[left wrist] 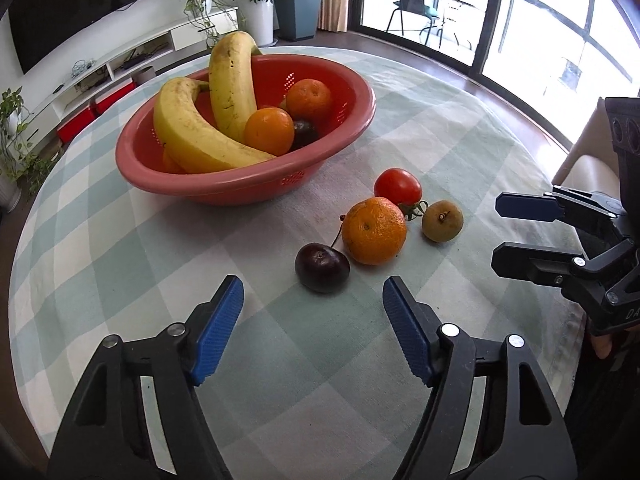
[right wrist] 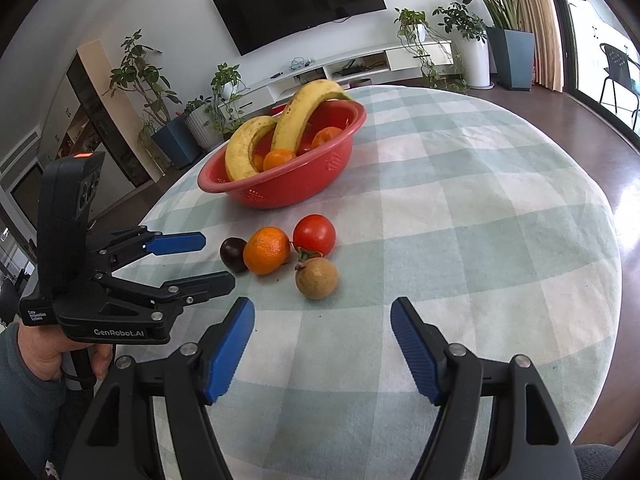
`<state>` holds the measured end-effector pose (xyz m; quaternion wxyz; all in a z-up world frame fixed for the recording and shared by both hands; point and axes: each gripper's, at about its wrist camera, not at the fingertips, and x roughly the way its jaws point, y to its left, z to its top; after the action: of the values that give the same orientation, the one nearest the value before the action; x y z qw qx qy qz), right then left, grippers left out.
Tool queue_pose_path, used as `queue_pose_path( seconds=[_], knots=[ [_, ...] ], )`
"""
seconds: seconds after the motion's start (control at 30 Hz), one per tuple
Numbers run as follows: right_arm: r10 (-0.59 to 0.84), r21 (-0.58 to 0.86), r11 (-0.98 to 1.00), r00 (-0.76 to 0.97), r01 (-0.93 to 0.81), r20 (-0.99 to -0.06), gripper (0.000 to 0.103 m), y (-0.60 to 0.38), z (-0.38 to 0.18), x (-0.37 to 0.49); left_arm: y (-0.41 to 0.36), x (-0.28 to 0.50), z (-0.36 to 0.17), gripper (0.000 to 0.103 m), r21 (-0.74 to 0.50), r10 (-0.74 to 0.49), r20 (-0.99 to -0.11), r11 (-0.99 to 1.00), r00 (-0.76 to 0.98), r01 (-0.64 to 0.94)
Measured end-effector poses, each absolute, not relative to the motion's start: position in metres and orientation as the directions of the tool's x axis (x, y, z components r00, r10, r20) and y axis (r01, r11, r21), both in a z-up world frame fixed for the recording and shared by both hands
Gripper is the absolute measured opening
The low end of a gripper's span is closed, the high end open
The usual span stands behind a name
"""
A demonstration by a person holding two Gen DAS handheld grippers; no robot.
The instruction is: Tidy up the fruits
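A red basket [left wrist: 224, 184] [right wrist: 304, 188] holds two bananas [left wrist: 200, 136], oranges [left wrist: 269, 131] and a dark plum. On the cloth in front of it lie a dark plum [left wrist: 322, 267] [right wrist: 234, 254], an orange [left wrist: 374, 230] [right wrist: 266, 250], a tomato [left wrist: 398, 187] [right wrist: 314, 235] and a brown round fruit [left wrist: 442, 220] [right wrist: 317, 279]. My left gripper [left wrist: 312, 320] [right wrist: 218, 260] is open and empty, just short of the plum. My right gripper [right wrist: 322, 340] [left wrist: 496, 232] is open and empty, just short of the brown fruit.
The round table has a green and white checked cloth [left wrist: 280, 380] [right wrist: 480, 220]. Its edge curves close on the right. Beyond it are a TV wall, a low white cabinet, potted plants and a glass door.
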<state>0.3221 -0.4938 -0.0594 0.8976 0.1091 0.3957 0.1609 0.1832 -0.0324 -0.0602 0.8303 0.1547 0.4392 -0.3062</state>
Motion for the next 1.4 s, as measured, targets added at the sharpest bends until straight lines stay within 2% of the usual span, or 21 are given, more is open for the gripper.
queue_pose_path(
  seconds=[0.1, 0.17, 0.27, 0.43, 0.63, 0.83, 1.4],
  knots=[
    [0.377, 0.323, 0.924, 0.631, -0.204, -0.678, 0.073, -0.493, -0.06, 0.323, -0.038, 0.188, -0.063, 0.067, -0.014, -0.387, -0.827, 0.74, 0.408, 0.672],
    [0.379, 0.324, 0.923, 0.628, -0.206, -0.68, 0.073, -0.492, -0.061, 0.323, -0.043, 0.192, -0.067, 0.052, -0.01, -0.38, -0.839, 0.726, 0.389, 0.688],
    [0.381, 0.327, 0.922, 0.626, -0.206, -0.68, 0.072, -0.492, -0.061, 0.324, -0.048, 0.196, -0.072, 0.046, -0.006, -0.374, -0.847, 0.717, 0.378, 0.697],
    [0.383, 0.328, 0.922, 0.62, -0.207, -0.684, 0.072, -0.492, -0.063, 0.324, -0.049, 0.2, -0.074, 0.046, -0.028, -0.391, -0.84, 0.723, 0.375, 0.691],
    [0.383, 0.327, 0.922, 0.619, -0.208, -0.686, 0.072, -0.492, -0.063, 0.325, -0.05, 0.197, -0.075, 0.034, -0.03, -0.407, -0.836, 0.704, 0.368, 0.71],
    [0.382, 0.326, 0.922, 0.619, -0.208, -0.687, 0.071, -0.492, -0.064, 0.325, -0.046, 0.195, -0.073, 0.03, -0.035, -0.409, -0.832, 0.712, 0.374, 0.701],
    [0.339, 0.286, 0.94, 0.617, -0.187, -0.71, 0.071, -0.488, -0.062, 0.327, -0.039, 0.187, -0.075, 0.029, -0.037, -0.409, -0.822, 0.732, 0.396, 0.68]
  ],
)
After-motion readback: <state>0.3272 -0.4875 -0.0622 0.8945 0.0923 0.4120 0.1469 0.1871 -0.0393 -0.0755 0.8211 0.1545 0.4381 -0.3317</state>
